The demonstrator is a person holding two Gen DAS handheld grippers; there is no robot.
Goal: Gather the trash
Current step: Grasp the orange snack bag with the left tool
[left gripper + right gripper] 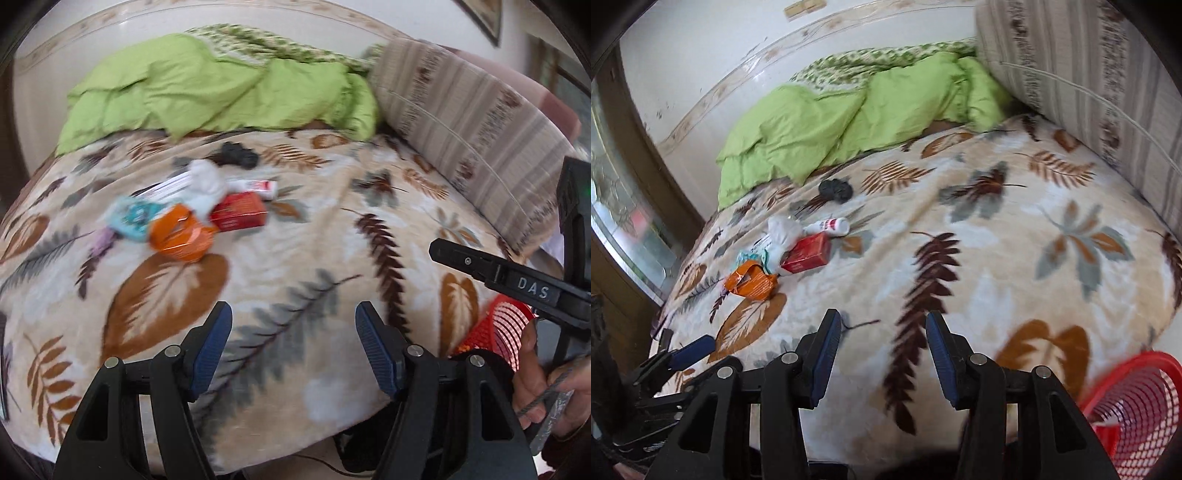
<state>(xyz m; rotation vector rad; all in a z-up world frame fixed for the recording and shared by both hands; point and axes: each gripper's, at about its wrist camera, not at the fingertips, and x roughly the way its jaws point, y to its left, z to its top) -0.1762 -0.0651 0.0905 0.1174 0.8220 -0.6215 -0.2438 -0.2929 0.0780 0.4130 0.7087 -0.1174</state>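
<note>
A heap of trash lies on the leaf-patterned blanket (295, 258): an orange wrapper (181, 234), a red box (240, 213), crumpled white paper (208, 184), a small white tube (255, 185), a teal packet (135, 218) and a black item (238, 155). The same heap shows in the right wrist view: orange wrapper (751, 282), red box (807, 254), tube (831, 226). My left gripper (293, 350) is open and empty, hovering over the blanket short of the heap. My right gripper (882, 363) is open and empty, to the right of the heap. A red mesh basket (1137, 402) stands at the bed's near right edge.
A crumpled green sheet (221, 85) lies at the far side of the bed against the white wall. A striped bolster (472, 125) lines the right side. A wooden-framed glass door (624, 221) stands left of the bed. The basket (495, 328) also shows beside my right hand.
</note>
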